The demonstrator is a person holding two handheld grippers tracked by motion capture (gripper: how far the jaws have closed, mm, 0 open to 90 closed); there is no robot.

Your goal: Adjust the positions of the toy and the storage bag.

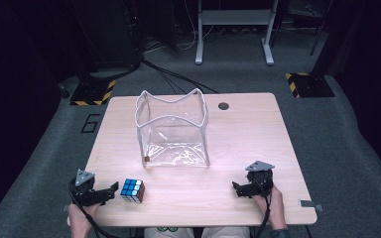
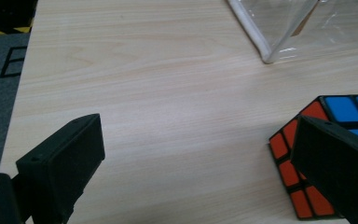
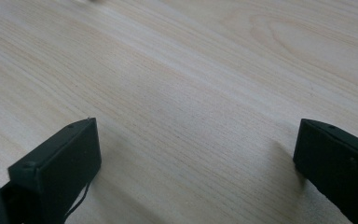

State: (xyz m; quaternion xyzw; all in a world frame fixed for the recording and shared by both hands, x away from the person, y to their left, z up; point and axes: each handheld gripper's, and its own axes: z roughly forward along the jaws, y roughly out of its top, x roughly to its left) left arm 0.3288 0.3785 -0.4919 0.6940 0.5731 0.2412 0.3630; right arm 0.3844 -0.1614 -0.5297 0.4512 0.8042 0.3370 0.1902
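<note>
Cube (image 1: 132, 190) is set on the near left part of the table (image 1: 248, 129), just right of the left gripper (image 1: 110, 190), whose jaws are spread wide and grasp nothing. In the left gripper view, the cube (image 2: 317, 140) is partly hidden behind the right-hand jaw. A clear bag (image 1: 172, 130) is stood open at mid-table, farther off. The right gripper (image 1: 236, 188) is held released at the near right, over bare wood.
</note>
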